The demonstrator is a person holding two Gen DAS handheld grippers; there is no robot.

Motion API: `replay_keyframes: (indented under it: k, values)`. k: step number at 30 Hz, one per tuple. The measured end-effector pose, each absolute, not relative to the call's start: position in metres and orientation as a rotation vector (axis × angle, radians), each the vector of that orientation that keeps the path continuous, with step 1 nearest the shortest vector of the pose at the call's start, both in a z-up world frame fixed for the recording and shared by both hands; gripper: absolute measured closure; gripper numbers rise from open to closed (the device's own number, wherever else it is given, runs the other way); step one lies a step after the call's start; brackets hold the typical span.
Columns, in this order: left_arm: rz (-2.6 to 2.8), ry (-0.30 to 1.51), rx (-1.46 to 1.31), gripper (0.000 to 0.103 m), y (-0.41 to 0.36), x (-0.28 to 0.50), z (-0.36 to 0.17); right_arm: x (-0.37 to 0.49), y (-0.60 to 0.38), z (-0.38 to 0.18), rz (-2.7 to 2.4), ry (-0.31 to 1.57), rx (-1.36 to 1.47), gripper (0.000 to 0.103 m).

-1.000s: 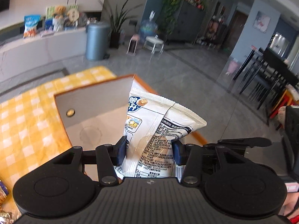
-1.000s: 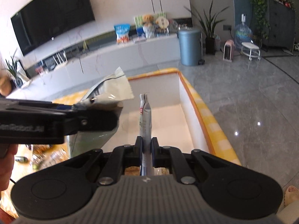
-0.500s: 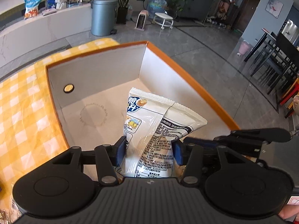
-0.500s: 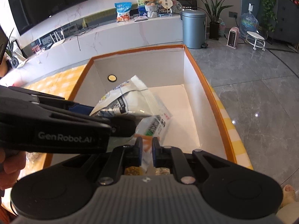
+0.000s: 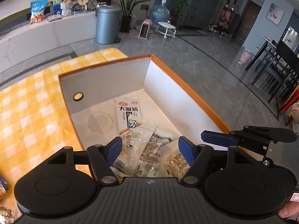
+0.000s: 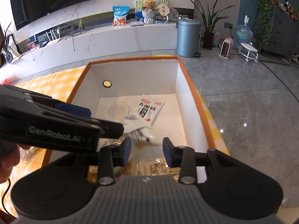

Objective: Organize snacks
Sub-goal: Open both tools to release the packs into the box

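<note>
The snack packets lie on the floor of the orange-rimmed box (image 5: 188,85), which stands on the yellow checked tablecloth (image 5: 33,112). The white packet with black characters (image 5: 128,112) lies flat toward the far wall, its long axis running roughly from the grippers toward that wall. The pale blue-printed packet (image 5: 142,145) overlaps its near end and lies directly ahead of and below the left gripper (image 5: 149,146). Both sets of jaws are spread apart and hold nothing: the left gripper's blue pads (image 5: 115,149) stand clear of the packet beneath, and the right gripper (image 6: 146,149) hovers likewise over clear-wrapped packets at the near end. The two grippers are close together, the left one nearer the pale packet. Judged from this, the placing step is complete; remaining snacks at the tablecloth's near-left edge (image 5: 2,192) lie on the left gripper's side.
</note>
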State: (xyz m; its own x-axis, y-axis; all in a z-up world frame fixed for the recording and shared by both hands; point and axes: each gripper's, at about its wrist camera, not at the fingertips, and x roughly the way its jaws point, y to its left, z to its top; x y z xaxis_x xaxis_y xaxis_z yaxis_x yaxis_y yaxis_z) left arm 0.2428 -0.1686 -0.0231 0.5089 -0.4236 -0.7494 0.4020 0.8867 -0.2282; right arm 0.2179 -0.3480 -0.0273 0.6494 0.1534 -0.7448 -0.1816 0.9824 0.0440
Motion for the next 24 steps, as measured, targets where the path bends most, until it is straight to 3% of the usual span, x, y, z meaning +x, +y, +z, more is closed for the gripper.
replay_keyframes:
  k: [15, 17, 24]
  values:
    - [-0.437, 0.611, -0.018, 0.016, -0.113, 0.163, 0.044, 0.149, -0.312, 0.025, 0.181, 0.573, -0.09, 0.05]
    - [-0.404, 0.576, -0.005, 0.016, -0.104, 0.148, 0.049, 0.136, -0.301, 0.027, 0.191, 0.536, -0.099, 0.044]
    - [-0.247, 0.55, 0.017, 0.016, -0.06, 0.103, 0.042, 0.1, -0.26, 0.026, 0.286, 0.478, -0.056, 0.044]
